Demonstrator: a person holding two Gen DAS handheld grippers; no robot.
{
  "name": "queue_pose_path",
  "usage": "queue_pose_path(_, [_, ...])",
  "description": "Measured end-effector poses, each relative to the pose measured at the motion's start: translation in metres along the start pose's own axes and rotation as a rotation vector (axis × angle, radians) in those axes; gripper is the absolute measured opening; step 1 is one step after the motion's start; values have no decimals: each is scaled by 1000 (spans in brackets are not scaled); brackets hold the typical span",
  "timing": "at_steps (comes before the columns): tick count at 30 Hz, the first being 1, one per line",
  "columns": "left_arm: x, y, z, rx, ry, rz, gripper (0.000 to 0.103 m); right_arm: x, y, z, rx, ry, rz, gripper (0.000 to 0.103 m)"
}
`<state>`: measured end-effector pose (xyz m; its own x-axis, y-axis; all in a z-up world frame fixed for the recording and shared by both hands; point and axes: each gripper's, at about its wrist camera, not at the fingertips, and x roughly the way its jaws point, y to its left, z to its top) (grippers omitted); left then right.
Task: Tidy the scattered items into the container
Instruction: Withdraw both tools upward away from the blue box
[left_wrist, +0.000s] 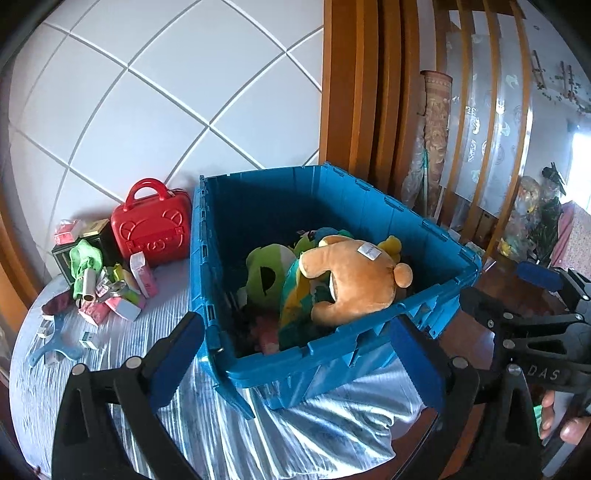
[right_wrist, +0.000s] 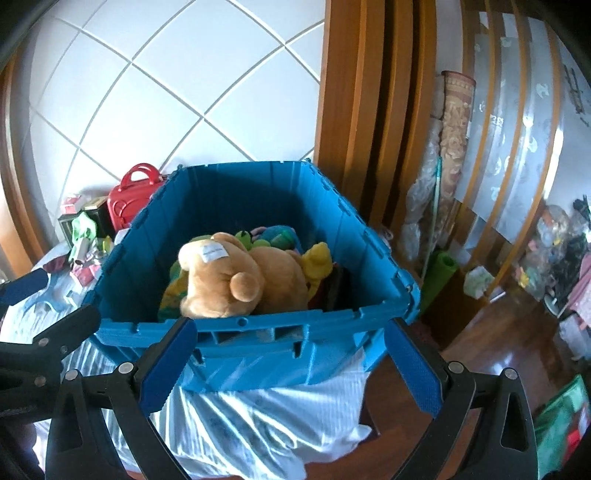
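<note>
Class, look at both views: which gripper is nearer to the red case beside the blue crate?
Left. The left gripper hangs open at the crate's near corner, on the red case's side. The right gripper, also open, is further along the crate's front wall.

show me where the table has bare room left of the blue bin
The striped tablecloth is bare between the blue bin and the pile of small boxes, and nearer the camera, below the light blue plastic piece. It is crowded at the back left: the pile and the red case fill the corner by the tiled wall.
</note>
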<state>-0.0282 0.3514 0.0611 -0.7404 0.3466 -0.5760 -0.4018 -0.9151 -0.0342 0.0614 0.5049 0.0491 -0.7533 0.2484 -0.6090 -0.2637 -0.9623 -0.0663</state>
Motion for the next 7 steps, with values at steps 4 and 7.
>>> queue_pose_path(4, [-2,2,0,6,-8,-1,102,-1,1,1,11,0,-2,103])
queue_pose_path(7, [-4,3,0,11,-14,-3,102,0,3,1,13,2,1,103])
